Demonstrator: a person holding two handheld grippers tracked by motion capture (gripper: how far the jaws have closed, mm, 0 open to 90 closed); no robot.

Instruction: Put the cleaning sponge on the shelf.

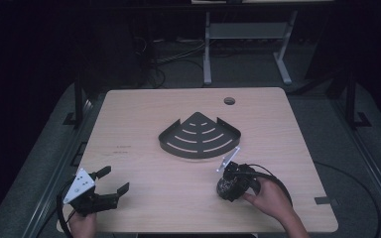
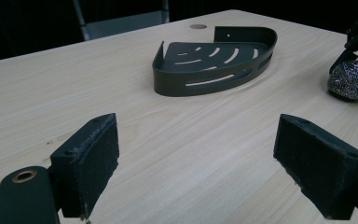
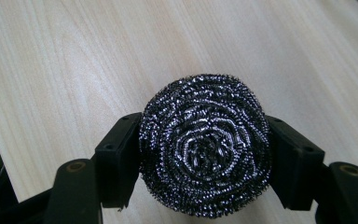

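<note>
Dark floor and cables surround a pale wooden table (image 1: 144, 198), with the legs of a second desk standing beyond its far edge; on the near right of the tabletop the right gripper (image 3: 205, 154) is clamped on a steel wool scourer (image 3: 205, 144), its two black jaws pressing the round coil from either side; in the right gripper view the scourer bulges between the pads, its spiral of wire facing the camera, with wood grain behind it; in the high view the same gripper (image 1: 228, 184) points down and to the left, the scourer (image 1: 224, 187) sitting at its tip against the table, and the person's right hand (image 1: 270, 198) grasps the handle from the lower right while a black cable loops behind it; the grey three-cornered plate stands up just above the jaws.

Farther out, toward the table's middle, lies a dark metal corner shelf (image 1: 198, 136), a quarter-round tray with curved slots in its floor and a low wall round its rim; it rests flat, near the scourer but apart from it; a small round cable hole (image 1: 229, 101) marks the tabletop behind it.

At the near left corner the left gripper (image 1: 114, 182) is held above the wood with its jaws spread wide and nothing between them; in the left gripper view the pads frame bare table, with the shelf (image 2: 214, 65) ahead and the scourer (image 2: 353, 80) at the right edge.
</note>
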